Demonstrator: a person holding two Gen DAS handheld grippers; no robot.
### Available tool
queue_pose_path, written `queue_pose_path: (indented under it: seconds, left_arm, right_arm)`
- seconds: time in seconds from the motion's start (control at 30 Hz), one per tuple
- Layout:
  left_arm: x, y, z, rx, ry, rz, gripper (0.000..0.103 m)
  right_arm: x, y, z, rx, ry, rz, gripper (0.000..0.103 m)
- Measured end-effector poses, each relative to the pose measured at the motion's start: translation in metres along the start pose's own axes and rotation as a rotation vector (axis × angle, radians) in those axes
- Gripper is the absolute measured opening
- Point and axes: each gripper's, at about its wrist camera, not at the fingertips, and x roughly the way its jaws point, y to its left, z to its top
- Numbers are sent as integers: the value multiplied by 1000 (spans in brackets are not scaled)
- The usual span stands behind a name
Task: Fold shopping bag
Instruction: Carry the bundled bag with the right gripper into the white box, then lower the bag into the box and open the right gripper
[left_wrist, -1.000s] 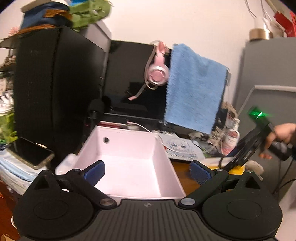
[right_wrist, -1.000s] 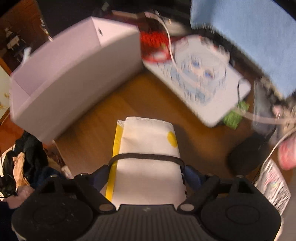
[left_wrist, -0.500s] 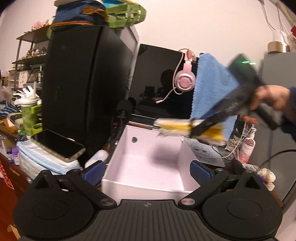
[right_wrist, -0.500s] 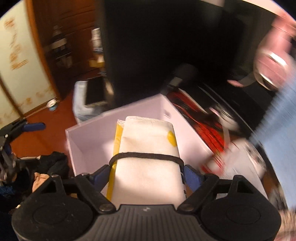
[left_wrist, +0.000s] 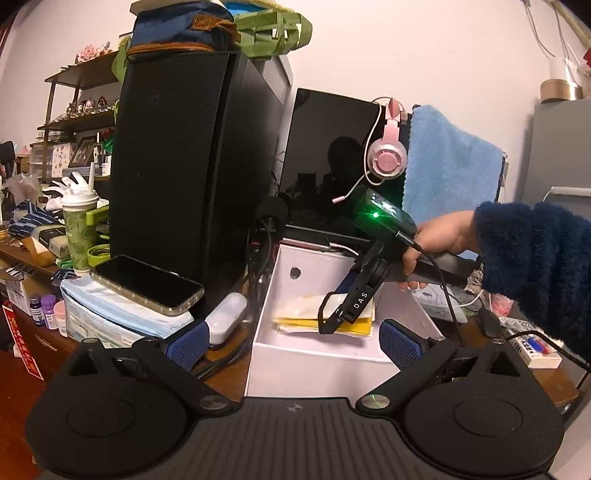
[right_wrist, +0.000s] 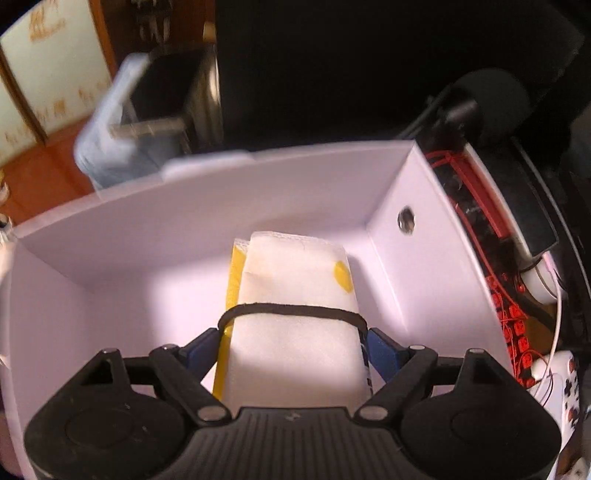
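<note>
The folded shopping bag (right_wrist: 295, 295), white with yellow edges and a black band around it, is held low inside the white box (right_wrist: 147, 229). My right gripper (right_wrist: 293, 350) is shut on the bag, blue pads pressing both sides. In the left wrist view the same bag (left_wrist: 295, 314) shows as a white and yellow bundle inside the box (left_wrist: 314, 362), with the right gripper (left_wrist: 343, 314) reaching down into it from a hand in a blue fleece sleeve (left_wrist: 535, 266). My left gripper (left_wrist: 291, 341) is open in front of the box's near wall, holding nothing.
A black computer tower (left_wrist: 184, 166) stands left of the box, with a phone (left_wrist: 147, 284) on a stack of masks beside it. Behind are a dark monitor (left_wrist: 325, 162), pink headphones (left_wrist: 388, 158) and a blue towel (left_wrist: 450, 162). Cables and a game controller (right_wrist: 565, 391) lie right of the box.
The right gripper has carried the folded bag from the desk up over the box and down inside it. The left gripper drew back slightly and stayed open.
</note>
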Motion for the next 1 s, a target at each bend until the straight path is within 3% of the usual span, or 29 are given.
queue_pose_path:
  seconds: [0.23, 0.5, 0.6, 0.63, 0.7, 0.77, 0.83, 0.9, 1.0]
  left_arm:
    - [9, 2, -4, -16, 20, -25, 99]
    - [3, -2, -8, -18, 9, -43, 99]
    - [2, -3, -9, -21, 8, -43, 99]
    - [2, -3, -9, -23, 9, -44, 99]
    - [2, -4, -9, -23, 12, -47, 99]
    - [2, -5, -9, -17, 11, -48, 99]
    - [3, -7, -9, -11, 11, -52, 99]
    - [5, -8, -9, -10, 16, -58, 99]
    - [8, -10, -9, -9, 23, -61, 99]
  right_arm:
    - [12, -4, -6, -58, 25, -90, 88]
    - [2, 7, -17, -84, 70, -104, 92]
    - [8, 11, -26, -72, 132, -77, 76]
    - [12, 13, -28, -80, 160, -84, 70]
    - [19, 13, -33, -82, 203, -115, 69]
    - [25, 11, -37, -87, 228, -148, 55]
    - [28, 11, -40, -115, 234, -195, 54]
    - [30, 13, -42, -159, 215, -231, 45]
    - [29, 12, -43, -176, 176, -233, 39]
